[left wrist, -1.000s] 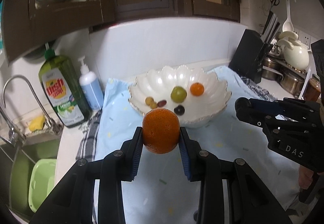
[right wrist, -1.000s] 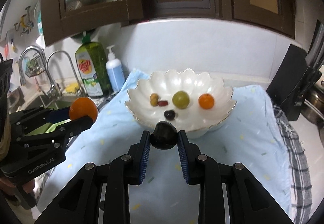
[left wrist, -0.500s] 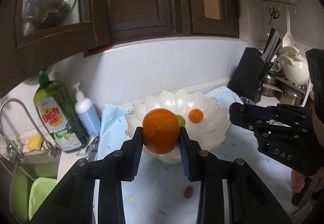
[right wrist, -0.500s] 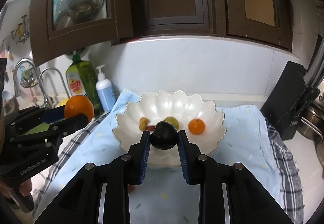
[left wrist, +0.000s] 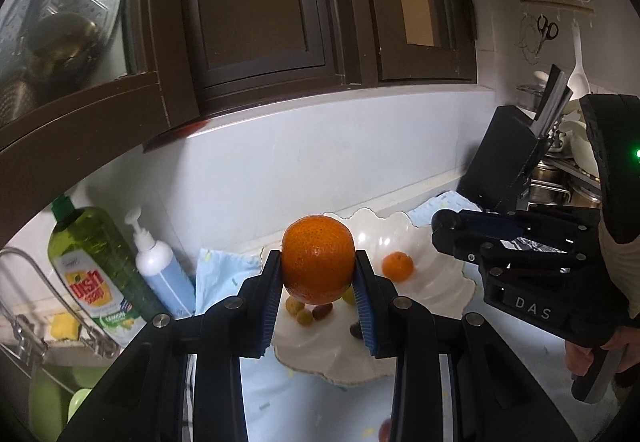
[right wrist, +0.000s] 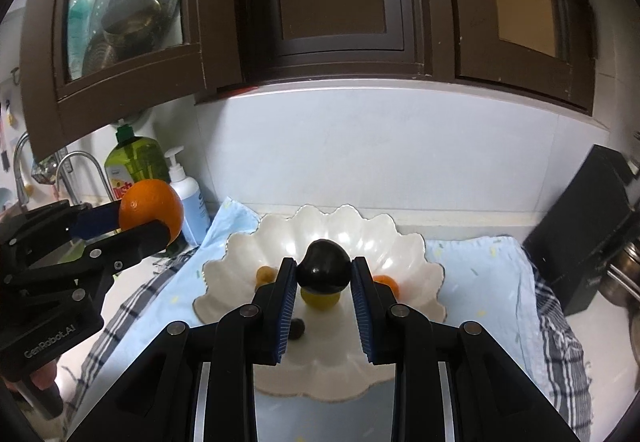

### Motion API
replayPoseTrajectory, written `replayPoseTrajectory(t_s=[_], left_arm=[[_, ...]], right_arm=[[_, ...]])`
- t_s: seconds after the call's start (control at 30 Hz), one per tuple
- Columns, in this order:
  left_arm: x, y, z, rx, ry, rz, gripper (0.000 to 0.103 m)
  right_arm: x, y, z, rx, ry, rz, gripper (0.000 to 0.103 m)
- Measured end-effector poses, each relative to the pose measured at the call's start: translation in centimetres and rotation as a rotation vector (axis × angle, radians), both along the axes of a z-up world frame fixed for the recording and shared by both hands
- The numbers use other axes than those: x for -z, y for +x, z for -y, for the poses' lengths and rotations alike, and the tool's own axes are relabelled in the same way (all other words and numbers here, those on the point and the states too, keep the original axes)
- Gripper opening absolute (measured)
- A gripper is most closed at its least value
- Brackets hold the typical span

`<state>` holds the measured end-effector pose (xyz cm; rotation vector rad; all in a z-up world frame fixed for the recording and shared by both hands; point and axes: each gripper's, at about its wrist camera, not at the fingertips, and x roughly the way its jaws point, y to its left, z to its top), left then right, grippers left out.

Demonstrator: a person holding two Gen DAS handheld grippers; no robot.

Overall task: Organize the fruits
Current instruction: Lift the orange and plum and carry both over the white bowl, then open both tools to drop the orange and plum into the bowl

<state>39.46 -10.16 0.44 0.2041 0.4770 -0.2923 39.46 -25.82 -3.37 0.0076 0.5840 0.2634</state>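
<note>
My left gripper (left wrist: 318, 282) is shut on a large orange (left wrist: 318, 259) and holds it above the near left part of the white scalloped bowl (left wrist: 436, 282). My right gripper (right wrist: 323, 282) is shut on a dark plum (right wrist: 324, 272) above the middle of the bowl (right wrist: 412, 266). In the bowl lie a small orange (left wrist: 397, 266), a green fruit (right wrist: 320, 300), yellow-brown small fruits (left wrist: 298, 310), a reddish one (left wrist: 322, 310) and a dark one (right wrist: 297, 329). The left gripper with its orange (right wrist: 151, 207) shows at left in the right wrist view.
The bowl sits on a light blue cloth (right wrist: 488, 282) on the counter. A green dish-soap bottle (left wrist: 96, 266) and white pump bottle (left wrist: 160, 270) stand at left by the sink (left wrist: 48, 394). A black knife block (right wrist: 588, 226) stands at right. Dark cabinets hang overhead.
Both grippers have risen and moved forward over the bowl, still holding their fruits. The bowl now lies beneath the fingers in both views.
</note>
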Motion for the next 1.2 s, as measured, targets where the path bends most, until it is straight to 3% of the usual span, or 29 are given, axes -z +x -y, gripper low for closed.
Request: replayPoseTrajectory(t_s=[0.6, 1.2], left_arm=[[3.3, 10.8, 1.1, -0.014, 0.018, -0.199, 0.034], [7.3, 16.9, 3.0, -0.034, 0.074, -0.326, 0.035]], right_arm=[[1.8, 8.8, -0.7, -0.016, -0.078, -0.103, 0.029], [6.1, 14.7, -0.3, -0.012, -0.123, -0.260, 0.029]])
